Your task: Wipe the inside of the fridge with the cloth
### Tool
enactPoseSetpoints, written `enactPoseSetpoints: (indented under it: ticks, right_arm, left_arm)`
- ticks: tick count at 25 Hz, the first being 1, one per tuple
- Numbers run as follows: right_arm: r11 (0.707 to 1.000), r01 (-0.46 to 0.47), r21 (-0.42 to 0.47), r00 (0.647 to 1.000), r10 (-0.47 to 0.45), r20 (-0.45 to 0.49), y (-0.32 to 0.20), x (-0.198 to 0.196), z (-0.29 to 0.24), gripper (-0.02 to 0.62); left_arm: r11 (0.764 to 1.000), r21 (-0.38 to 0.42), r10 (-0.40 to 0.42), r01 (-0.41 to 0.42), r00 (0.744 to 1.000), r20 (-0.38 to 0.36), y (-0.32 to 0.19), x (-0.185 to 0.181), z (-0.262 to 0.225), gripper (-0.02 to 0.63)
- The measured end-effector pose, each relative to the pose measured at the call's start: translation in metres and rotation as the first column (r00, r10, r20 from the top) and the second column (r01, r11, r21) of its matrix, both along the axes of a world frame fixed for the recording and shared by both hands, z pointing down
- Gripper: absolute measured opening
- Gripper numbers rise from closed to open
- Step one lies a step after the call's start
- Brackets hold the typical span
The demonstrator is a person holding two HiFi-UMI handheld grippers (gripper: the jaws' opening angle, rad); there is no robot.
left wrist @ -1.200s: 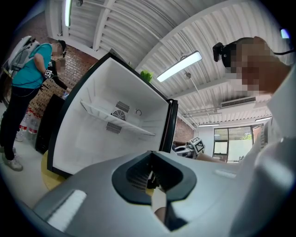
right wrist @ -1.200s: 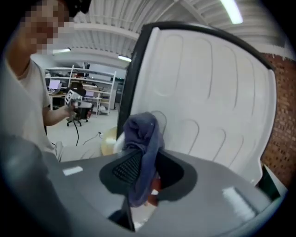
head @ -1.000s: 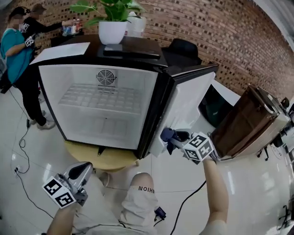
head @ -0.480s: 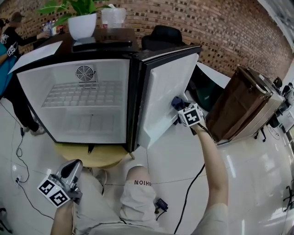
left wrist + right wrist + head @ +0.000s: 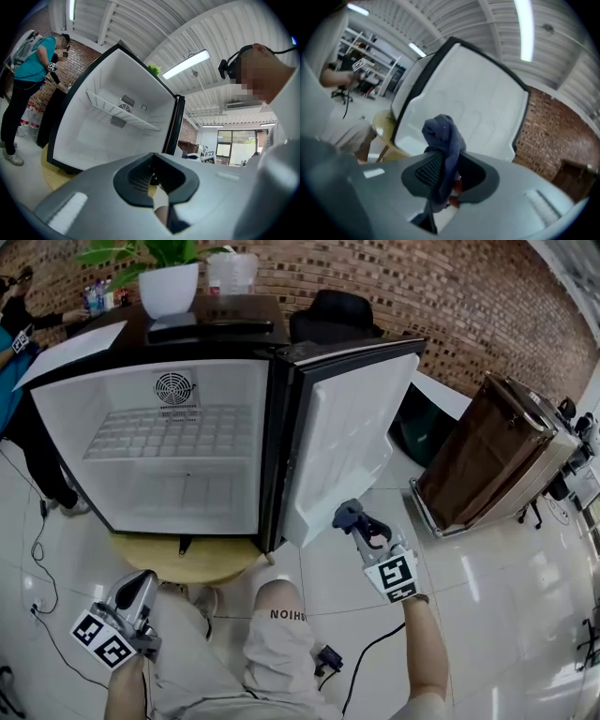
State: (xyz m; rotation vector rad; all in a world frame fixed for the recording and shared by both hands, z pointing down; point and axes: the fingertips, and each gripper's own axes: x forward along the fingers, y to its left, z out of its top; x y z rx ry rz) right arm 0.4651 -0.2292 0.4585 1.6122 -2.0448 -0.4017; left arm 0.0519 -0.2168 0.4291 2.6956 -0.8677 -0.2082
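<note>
**A:** ok, head view first. There's a small black fridge with a white inside [image 5: 169,474] sitting on a round pale wooden stand [image 5: 202,563]. Its white-lined door [image 5: 352,427] is swung wide open to the right. A white wire shelf [image 5: 164,432] runs across the upper half, and there's a round fan grille [image 5: 175,388] on the back wall. A white plant pot [image 5: 169,289] stands on top. Where's the cloth though?

**B:** The crumpled dark blue cloth [image 5: 348,516] is at the tip of the right gripper [image 5: 361,526]. It's near the door's lower edge, so outside the fridge compartment. The left gripper [image 5: 141,589] is low at the bottom left, well apart from the fridge.

**A:** And the left gripper view?

**B:** The left gripper's [image 5: 152,180] jaws are pressed together with nothing between them. Past them you see the open fridge [image 5: 93,136] and its shelf [image 5: 119,110]. A person in a teal shirt [image 5: 28,65] stands at the far left.

**A:** Right gripper view?

**B:** The right gripper's [image 5: 445,180] jaws are narrow and clamped on the cloth [image 5: 443,138]. It bunches up above them and hangs down between them. Behind it is the door's white inner panel [image 5: 473,108], with a red brick wall [image 5: 553,126] off to the right.
</note>
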Motion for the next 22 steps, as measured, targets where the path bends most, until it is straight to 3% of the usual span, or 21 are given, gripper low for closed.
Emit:
enactPoseSetpoints:
  ticks: [4,8,13,19,22]
  right_arm:
    - [0.991,0.119,-0.064,0.964,-0.131,-0.233,-0.015,-0.059,0.042,0.091]
    - [0.992,0.128,-0.024,0.901,-0.126,-0.416,-0.041,-0.078,0.042,0.092]
    - [0.995,0.094,-0.02,0.945,-0.095,-0.312,-0.07,-0.058,0.04,0.094]
    - [0.996,0.083,0.017,0.954,-0.074,-0.289,-0.09,-0.033,0.041,0.095]
    - [1.0,0.013,0.023,0.954,-0.006,-0.3,-0.1,-0.009,0.044,0.092]
  left_arm:
    - [1.0,-0.008,0.015,-0.015,1.0,-0.003,0.008,0.006,0.001,0.002]
    - [1.0,0.003,0.024,-0.024,1.0,-0.006,0.013,0.011,-0.002,0.002]
    - [1.0,-0.01,0.01,-0.01,1.0,-0.004,0.009,0.001,0.001,0.002]
    - [0.999,-0.039,0.015,-0.016,0.999,-0.035,0.013,0.003,0.006,0.002]
    - [0.998,-0.04,0.039,-0.041,0.999,-0.036,0.019,0.009,0.005,0.002]
